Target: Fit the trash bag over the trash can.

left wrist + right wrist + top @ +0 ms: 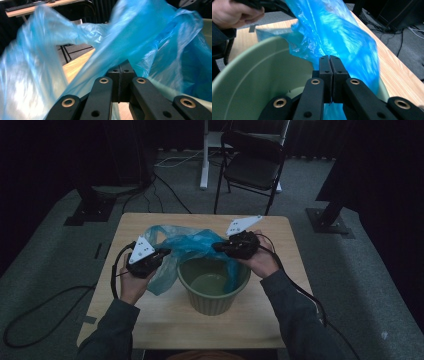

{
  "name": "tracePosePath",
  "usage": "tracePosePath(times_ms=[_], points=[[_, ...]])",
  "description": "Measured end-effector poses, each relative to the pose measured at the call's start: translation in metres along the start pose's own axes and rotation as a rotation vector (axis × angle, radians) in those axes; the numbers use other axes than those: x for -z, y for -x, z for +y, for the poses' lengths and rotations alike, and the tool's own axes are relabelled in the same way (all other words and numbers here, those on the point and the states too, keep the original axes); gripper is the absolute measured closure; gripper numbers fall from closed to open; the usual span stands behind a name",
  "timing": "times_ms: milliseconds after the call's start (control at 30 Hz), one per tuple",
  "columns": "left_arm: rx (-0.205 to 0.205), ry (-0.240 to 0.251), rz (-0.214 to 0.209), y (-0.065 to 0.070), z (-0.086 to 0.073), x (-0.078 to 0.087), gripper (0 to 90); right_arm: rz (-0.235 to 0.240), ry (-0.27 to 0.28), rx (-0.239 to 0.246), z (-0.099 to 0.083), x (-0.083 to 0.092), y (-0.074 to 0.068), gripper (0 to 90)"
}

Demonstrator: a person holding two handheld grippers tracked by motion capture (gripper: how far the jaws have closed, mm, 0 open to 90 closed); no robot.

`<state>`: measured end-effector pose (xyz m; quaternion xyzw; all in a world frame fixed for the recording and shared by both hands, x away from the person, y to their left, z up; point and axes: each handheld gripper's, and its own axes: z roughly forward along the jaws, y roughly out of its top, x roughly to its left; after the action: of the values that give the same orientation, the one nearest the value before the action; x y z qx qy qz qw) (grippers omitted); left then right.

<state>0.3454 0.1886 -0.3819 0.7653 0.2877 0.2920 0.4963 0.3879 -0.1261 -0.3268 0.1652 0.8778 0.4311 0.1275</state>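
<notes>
Bag stretched crosswise between grippers

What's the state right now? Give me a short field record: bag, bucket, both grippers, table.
bag: blue plastic bag, held up between both grippers, partly draped into the bucket
bucket: green bucket, upright on the table, near the person's edge
left gripper: shut on the bag's edge, left of the bucket
right gripper: shut on the bag, above the bucket's rim
table: wooden table
background: folding chair beyond the table
</notes>
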Motion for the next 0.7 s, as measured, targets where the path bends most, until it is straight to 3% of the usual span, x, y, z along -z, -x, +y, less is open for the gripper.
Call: tracePosePath(times_ms=[200, 233, 400, 533, 567, 600, 700], points=[[0.003, -0.005, 0.003, -0.001, -0.001, 0.0, 90.0, -0.011, 0.001, -0.015, -0.007, 0.006, 0.003, 89.3], [0.011, -0.022, 0.007, -0.004, -0.004, -0.002, 90.0, -0.023, -0.005, -0.036, -0.017, 0.012, 0.007, 89.4], [0.014, -0.03, 0.006, -0.004, -0.005, -0.004, 90.0, -0.026, -0.011, -0.056, -0.026, 0.018, 0.01, 89.6], [0.011, -0.031, 0.007, -0.002, -0.004, -0.005, 90.0, -0.025, -0.014, -0.054, -0.028, 0.02, 0.01, 89.5], [-0.001, -0.027, 0.005, -0.001, -0.002, -0.005, 90.0, -0.021, -0.011, -0.052, -0.028, 0.021, 0.01, 88.3], [-0.003, -0.025, 0.004, 0.0, -0.001, -0.005, 90.0, -0.014, 0.003, -0.048, -0.027, 0.023, 0.01, 79.7], [-0.013, -0.022, 0.005, 0.001, 0.001, -0.004, 90.0, 0.017, 0.038, -0.045, -0.021, 0.028, 0.01, 75.2]])
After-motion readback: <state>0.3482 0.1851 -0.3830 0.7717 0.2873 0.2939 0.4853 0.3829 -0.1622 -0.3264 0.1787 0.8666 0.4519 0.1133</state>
